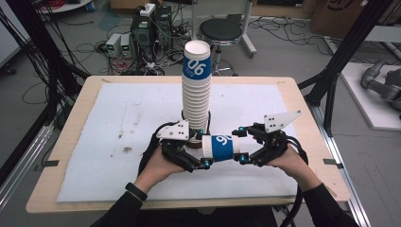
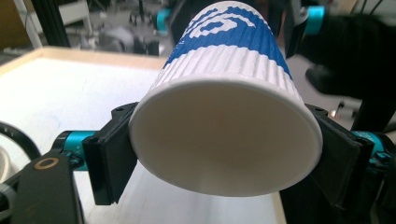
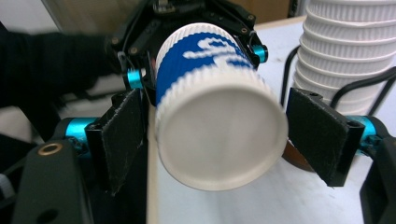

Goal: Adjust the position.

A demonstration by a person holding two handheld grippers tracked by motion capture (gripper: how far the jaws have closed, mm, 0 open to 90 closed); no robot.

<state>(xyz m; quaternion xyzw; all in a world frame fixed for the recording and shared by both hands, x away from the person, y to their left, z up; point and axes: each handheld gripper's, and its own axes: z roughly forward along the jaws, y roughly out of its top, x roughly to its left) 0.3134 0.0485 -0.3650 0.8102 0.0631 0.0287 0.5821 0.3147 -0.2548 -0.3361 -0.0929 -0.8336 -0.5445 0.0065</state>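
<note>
worktop (image 1: pixel 293 101): pale wood rim with a white mat (image 1: pixel 132 142) across most of it; the high view alone takes in the whole of it, and the stains on the mat's left half.
cup stack (image 1: pixel 196 90): tall upright column of white ribbed cups, the top one banded blue, standing on the mat just behind the claws. the high view gives its full height; the right gripper view catches a few white rims at its upper right (image 3: pixel 348 46) with a black cable across them.
single cup (image 1: pixel 219 147): blue and white, lying on its side above the mat, held level between the two claws just in front of the stack's foot.
cup, left gripper view: the open mouth (image 2: pixel 224 140) faces the camera, showing the plain white inside.
cup, right gripper view: the closed base (image 3: pixel 219 140) faces the camera, the blue band behind it.
left claw (image 1: pixel 204 162): at the cup's rim end; its pads sit against both sides of the rim in its own view, pinching the cup.
right claw (image 1: pixel 240 144): at the cup's base end; in its own view the jaws stand spread, with a clear gap between the right pad and the cup; the left pad is close, and contact there cannot be told.
hands: both forearms come in from the bottom of the high view, dark sleeves, a black band on the left wrist (image 1: pixel 136 191).
</note>
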